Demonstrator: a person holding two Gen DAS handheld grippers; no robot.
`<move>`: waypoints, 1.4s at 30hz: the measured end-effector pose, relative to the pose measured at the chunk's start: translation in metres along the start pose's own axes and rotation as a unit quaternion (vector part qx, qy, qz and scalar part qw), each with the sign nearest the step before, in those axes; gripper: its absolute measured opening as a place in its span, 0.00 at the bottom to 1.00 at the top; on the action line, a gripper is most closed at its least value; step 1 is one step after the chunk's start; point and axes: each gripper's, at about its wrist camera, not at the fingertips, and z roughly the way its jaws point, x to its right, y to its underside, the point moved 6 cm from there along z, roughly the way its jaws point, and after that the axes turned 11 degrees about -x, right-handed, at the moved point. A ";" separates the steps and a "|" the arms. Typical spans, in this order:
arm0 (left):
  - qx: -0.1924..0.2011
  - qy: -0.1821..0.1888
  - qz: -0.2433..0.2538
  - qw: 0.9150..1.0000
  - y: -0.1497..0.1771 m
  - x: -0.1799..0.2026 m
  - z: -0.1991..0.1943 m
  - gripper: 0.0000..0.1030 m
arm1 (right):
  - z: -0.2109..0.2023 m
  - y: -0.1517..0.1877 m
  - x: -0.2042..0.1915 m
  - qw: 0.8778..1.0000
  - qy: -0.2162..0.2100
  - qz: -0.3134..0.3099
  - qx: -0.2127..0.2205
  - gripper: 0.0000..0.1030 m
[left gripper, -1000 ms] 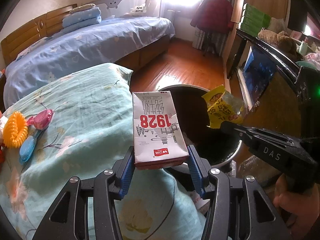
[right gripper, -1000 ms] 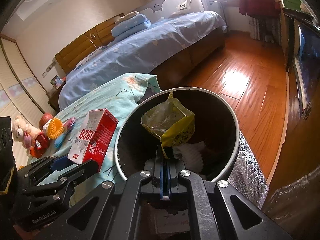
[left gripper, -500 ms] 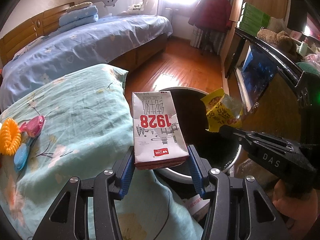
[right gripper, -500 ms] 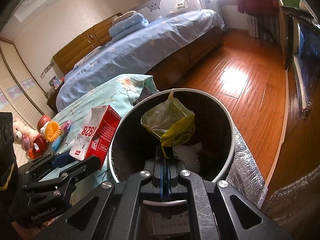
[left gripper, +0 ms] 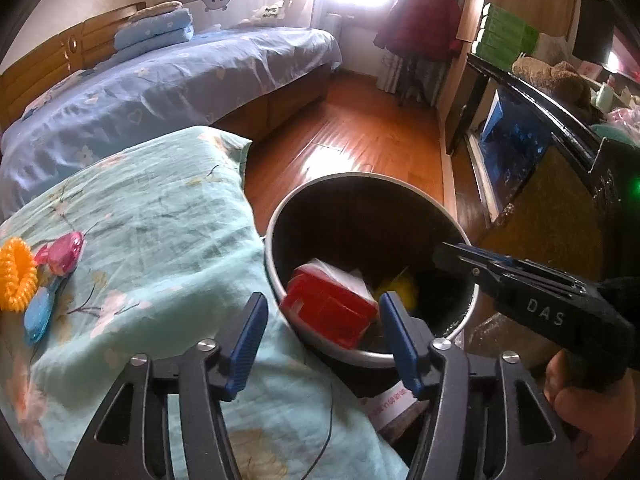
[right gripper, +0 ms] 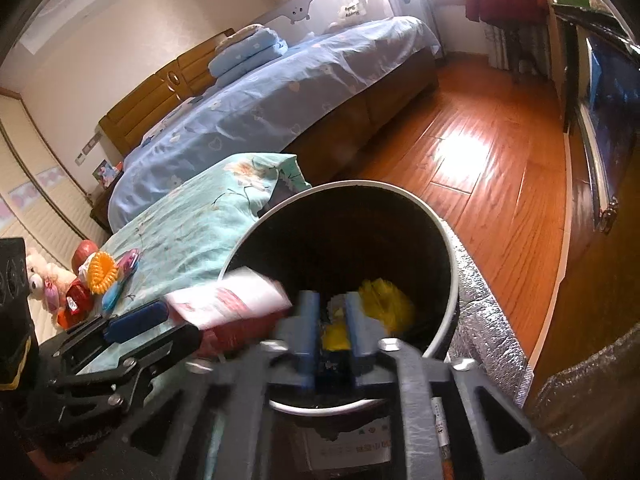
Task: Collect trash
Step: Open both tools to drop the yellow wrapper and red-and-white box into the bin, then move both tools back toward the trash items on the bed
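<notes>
A round black bin with a pale rim (left gripper: pixel 276 216) (right gripper: pixel 450 240) stands beside the teal-covered table. The red and white milk carton (left gripper: pixel 328 308) (right gripper: pixel 232 300) tips into the bin, free of my left gripper (left gripper: pixel 322 328), which is open over the bin's near rim. The yellow wrapper (left gripper: pixel 400 286) (right gripper: pixel 384 300) is inside the bin. My right gripper (right gripper: pixel 331 320) is open just above it, nothing between its blue pads; it reaches over the bin from the right in the left wrist view (left gripper: pixel 460 254).
The teal floral cloth (left gripper: pixel 152 216) carries an orange coil ring (left gripper: pixel 16 276), a pink clip (left gripper: pixel 64 252) and a blue item (left gripper: pixel 38 316) at its left. A blue bed (left gripper: pixel 160 84) lies beyond. Wooden floor (right gripper: pixel 480 168) and a dark cabinet (left gripper: pixel 560 152) are to the right.
Both grippers opened. The milk carton left my left gripper and is falling into the bin. The yellow wrapper dropped from my right gripper into the bin.
</notes>
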 end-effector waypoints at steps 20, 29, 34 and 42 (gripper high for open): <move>0.030 -0.049 -0.121 0.991 0.096 -0.100 -0.072 0.63 | 0.007 0.021 -0.091 0.997 -0.056 -0.059 0.000 0.65; 0.037 -0.075 -0.177 0.981 0.134 -0.148 -0.101 0.63 | 0.034 0.045 -0.157 0.990 -0.084 -0.108 -0.033 0.65; 0.038 -0.087 -0.205 0.974 0.151 -0.173 -0.111 0.63 | 0.044 0.053 -0.185 0.986 -0.096 -0.127 -0.043 0.65; 0.041 -0.105 -0.238 0.965 0.166 -0.207 -0.121 0.63 | 0.058 0.059 -0.224 0.980 -0.110 -0.154 -0.054 0.65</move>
